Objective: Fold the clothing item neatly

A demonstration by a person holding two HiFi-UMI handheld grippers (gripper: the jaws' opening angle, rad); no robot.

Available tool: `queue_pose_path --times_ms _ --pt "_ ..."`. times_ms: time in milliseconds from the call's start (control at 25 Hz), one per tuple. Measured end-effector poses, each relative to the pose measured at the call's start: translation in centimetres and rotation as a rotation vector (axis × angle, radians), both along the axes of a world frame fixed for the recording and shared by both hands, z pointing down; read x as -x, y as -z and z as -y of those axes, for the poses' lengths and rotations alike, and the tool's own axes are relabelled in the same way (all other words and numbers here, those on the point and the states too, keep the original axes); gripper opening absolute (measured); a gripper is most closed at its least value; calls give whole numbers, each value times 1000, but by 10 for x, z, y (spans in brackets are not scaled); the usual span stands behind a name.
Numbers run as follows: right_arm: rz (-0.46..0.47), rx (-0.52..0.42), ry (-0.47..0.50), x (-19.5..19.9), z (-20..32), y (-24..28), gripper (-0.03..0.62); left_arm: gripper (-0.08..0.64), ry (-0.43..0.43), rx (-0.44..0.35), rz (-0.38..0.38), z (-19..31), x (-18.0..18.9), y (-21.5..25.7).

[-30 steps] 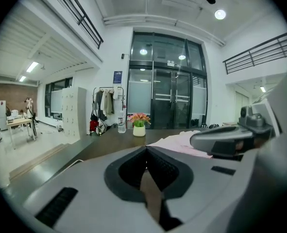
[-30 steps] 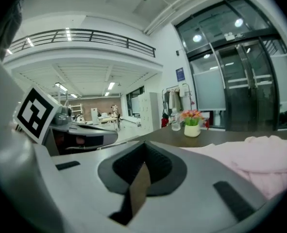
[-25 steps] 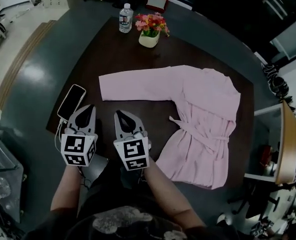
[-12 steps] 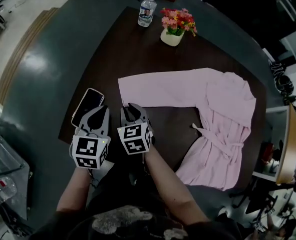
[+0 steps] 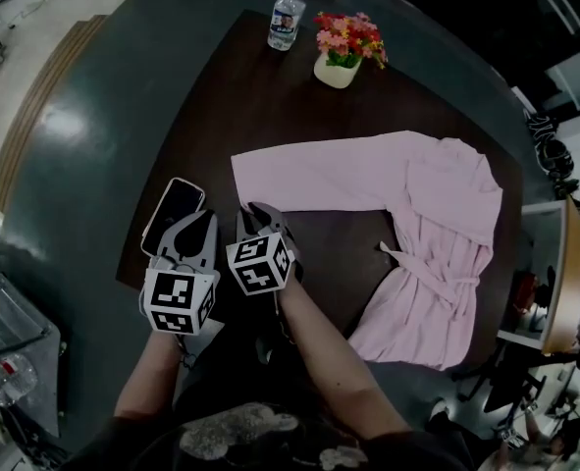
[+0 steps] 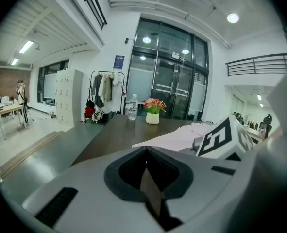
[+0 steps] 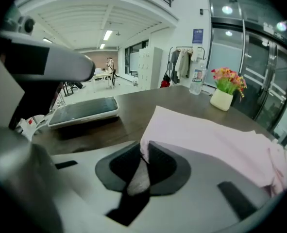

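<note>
Left gripper [image 5: 204,219]: you're holding its jaws together, empty | right gripper [image 5: 260,209]: jaws have just been opening, slightly apart around the sleeve corner | pink robe [image 5: 417,214] is lying spread on the desk [image 5: 231,96].

We've got robe [image 5: 437,214] on table [image 5: 240,106], right side, sleeve [image 5: 309,180] running left; phone [image 5: 172,214] left of sleeve end, near edge; bottle [image 5: 285,16] left of flowerpot [image 5: 337,70], far edge.

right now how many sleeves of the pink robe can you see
1: the sleeve stretched flat leftward from the robe's body. A second may be hidden, folded under the body.
</note>
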State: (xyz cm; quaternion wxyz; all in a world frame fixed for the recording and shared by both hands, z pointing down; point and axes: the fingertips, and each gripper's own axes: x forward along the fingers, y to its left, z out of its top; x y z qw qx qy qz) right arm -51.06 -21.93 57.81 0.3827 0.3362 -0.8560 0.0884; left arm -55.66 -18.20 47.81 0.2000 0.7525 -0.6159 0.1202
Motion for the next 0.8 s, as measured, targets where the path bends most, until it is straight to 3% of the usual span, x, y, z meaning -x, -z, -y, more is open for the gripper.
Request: queue_pose_path --times_ms 80,440,600,800 --pt "27 9 -21 -2 2 5 21 9 -2 -4 0 1 0 2" --pt "179 -65 -107 -25 13 104 17 9 -47 -42 -15 16 -20 29" --pt "231 -105 -172 -59 33 145 17 9 -107 -62 -31 30 -54 37" --pt "272 -205 -262 -130 54 191 17 9 -180 -112 -39 45 -113 54"
